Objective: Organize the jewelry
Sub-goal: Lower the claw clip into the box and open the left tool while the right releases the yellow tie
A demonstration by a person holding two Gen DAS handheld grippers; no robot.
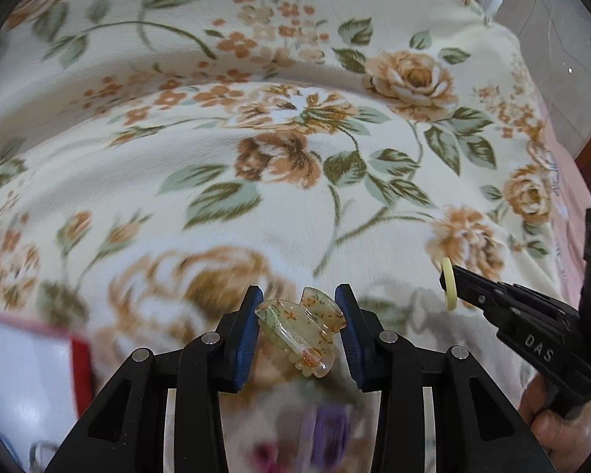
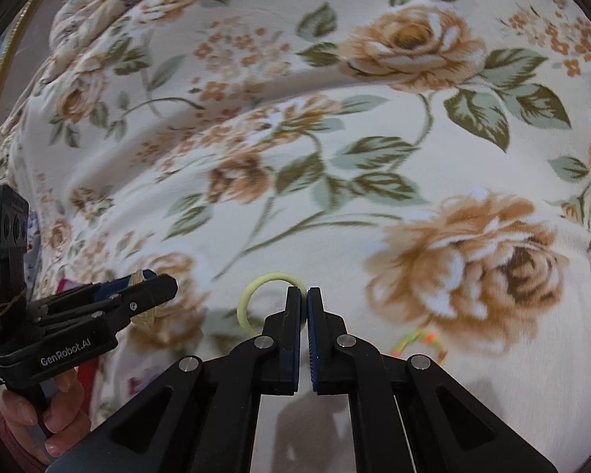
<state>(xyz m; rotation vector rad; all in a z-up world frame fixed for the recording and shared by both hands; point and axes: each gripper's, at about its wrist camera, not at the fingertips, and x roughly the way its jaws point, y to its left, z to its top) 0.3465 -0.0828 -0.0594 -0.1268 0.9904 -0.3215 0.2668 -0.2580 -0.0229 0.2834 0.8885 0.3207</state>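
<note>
Left wrist view: left gripper (image 1: 298, 307) clamped on a translucent hair claw clip (image 1: 299, 333) above the floral blanket (image 1: 201, 181); red-edged box (image 1: 80, 358) at lower left, open cloth ahead. Right wrist view: right gripper (image 2: 304, 295) pinched closed on a pale yellow ring (image 2: 256, 295), multicoloured band (image 2: 417, 341) just beside, blanket beyond clear to its far edge

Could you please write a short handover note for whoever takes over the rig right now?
Left gripper: a translucent floral hair claw clip sits between its pads, which look closed on it.
Right gripper: shut on a pale yellow ring.
Both hang above the floral blanket.
A multicoloured band lies on the blanket by the right gripper.
Done: two pieces picked up. Left: put both away, then fetch the band. A red-edged white container, blurred, is at the left.
</note>
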